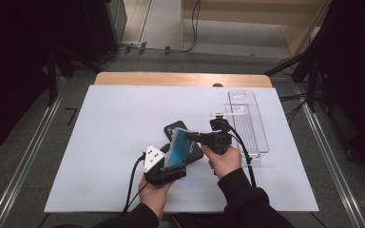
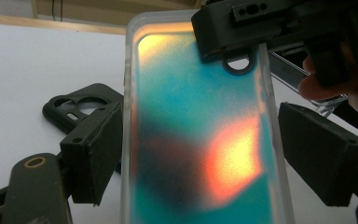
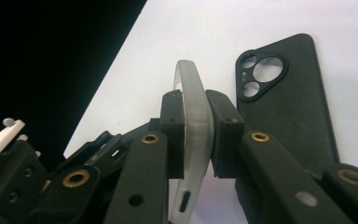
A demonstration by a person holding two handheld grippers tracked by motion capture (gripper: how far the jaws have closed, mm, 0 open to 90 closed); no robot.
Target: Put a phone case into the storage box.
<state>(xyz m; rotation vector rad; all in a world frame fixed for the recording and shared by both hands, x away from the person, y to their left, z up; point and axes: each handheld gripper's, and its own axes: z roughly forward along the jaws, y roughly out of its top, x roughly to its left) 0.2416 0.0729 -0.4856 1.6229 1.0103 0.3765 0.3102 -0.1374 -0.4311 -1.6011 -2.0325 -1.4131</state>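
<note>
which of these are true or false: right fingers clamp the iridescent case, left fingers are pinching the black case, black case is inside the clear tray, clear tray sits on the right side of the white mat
1. The right gripper fingers clamp the iridescent phone case. True.
2. The left gripper fingers pinch the black phone case. False: they flank the iridescent case's long edges, and the black one lies flat on the mat.
3. The black case is inside the clear tray. False: it lies on the white mat, apart from the tray.
4. The clear tray sits on the right side of the mat. True.

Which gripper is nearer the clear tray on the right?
Right. The right gripper sits just left of the clear tray; the left gripper is farther left, nearer the person.
</note>
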